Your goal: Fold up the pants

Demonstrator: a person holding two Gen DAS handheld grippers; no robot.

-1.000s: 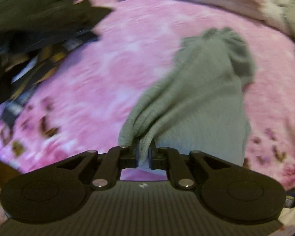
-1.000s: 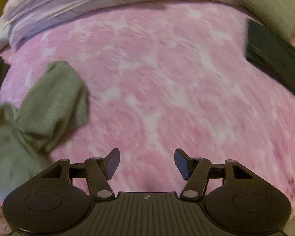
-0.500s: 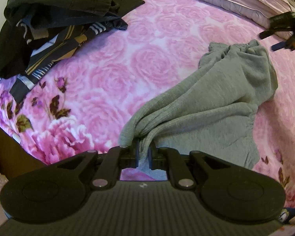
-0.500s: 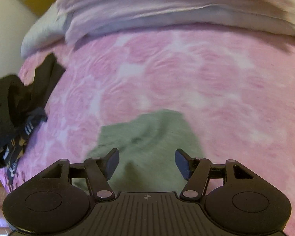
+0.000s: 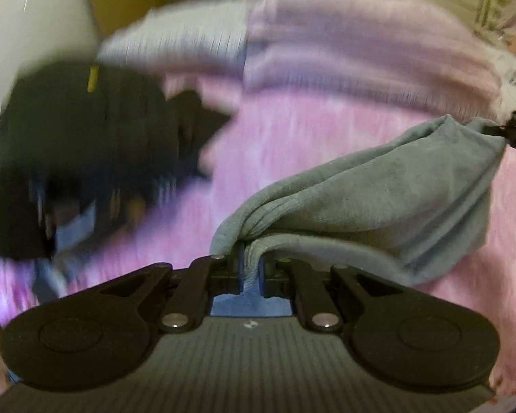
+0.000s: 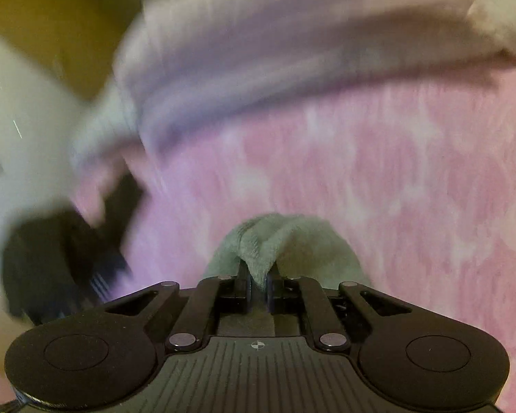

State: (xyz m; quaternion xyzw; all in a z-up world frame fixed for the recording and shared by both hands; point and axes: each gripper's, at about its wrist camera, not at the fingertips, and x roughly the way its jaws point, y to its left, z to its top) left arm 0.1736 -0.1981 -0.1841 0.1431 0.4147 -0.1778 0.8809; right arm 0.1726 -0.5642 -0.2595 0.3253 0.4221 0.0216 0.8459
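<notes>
The grey pants (image 5: 378, 199) hang stretched over the pink floral bedspread (image 5: 292, 144). My left gripper (image 5: 251, 261) is shut on a bunched edge of the pants at the near end. The far end rises to the right edge of the left wrist view, where my right gripper (image 5: 498, 130) pinches it. In the right wrist view my right gripper (image 6: 258, 284) is shut on a fold of the grey pants (image 6: 278, 237), which bulges up between and beyond the fingers. Both views are blurred by motion.
A heap of dark clothes (image 5: 86, 158) lies on the left of the bed, also visible as dark clothes (image 6: 62, 261) in the right wrist view. Pale folded bedding (image 5: 344, 44) runs along the far side. A white wall (image 5: 34, 17) stands at the left.
My right gripper swung left over the pants and closed on the far end. Both grippers have since lifted the pants, and the views have tilted up toward the bedding.
</notes>
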